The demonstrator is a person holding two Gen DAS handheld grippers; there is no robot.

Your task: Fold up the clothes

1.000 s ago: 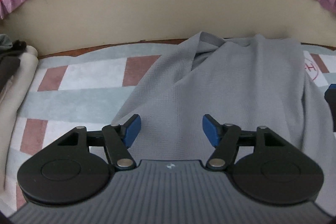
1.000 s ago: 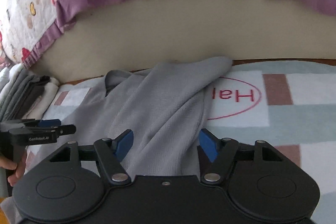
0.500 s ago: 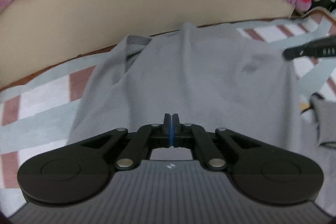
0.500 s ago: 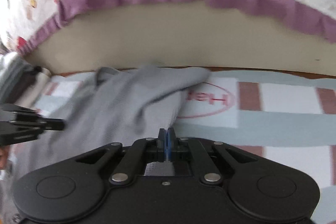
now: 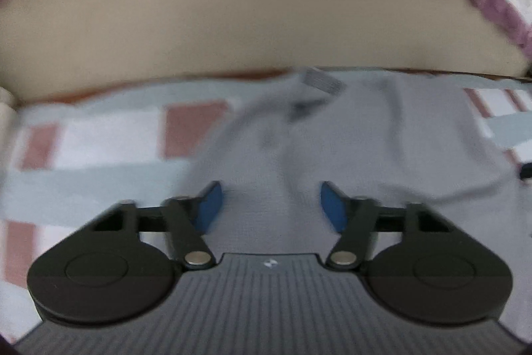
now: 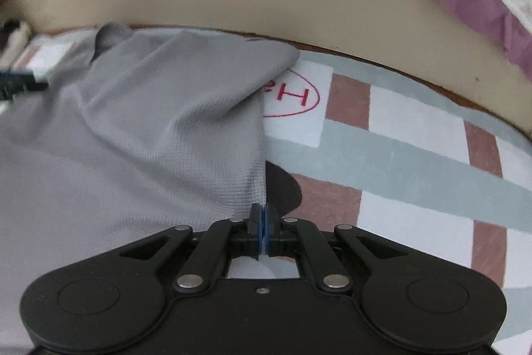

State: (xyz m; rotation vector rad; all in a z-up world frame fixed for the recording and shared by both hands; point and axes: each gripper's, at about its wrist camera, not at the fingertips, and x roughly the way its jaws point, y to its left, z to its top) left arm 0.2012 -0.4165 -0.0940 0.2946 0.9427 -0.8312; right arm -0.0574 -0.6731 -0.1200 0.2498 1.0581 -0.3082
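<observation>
Grey shirt (image 6: 139, 128) edge being pinched by clamped right gripper (image 6: 262, 222), left gripper (image 5: 269, 205) opening over cloth, nothing gripped — regrip hem before lifting, keeping the tension even.

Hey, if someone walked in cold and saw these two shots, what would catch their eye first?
First, the grey shirt spread over the checked mat, with the right tongs shut on its edge at the bottom middle of the right view. Next, the left tongs, blue pads apart and opening above the shirt, pinching nothing. Then the red circled lettering on the mat, half hidden under the shirt's far corner.
</observation>
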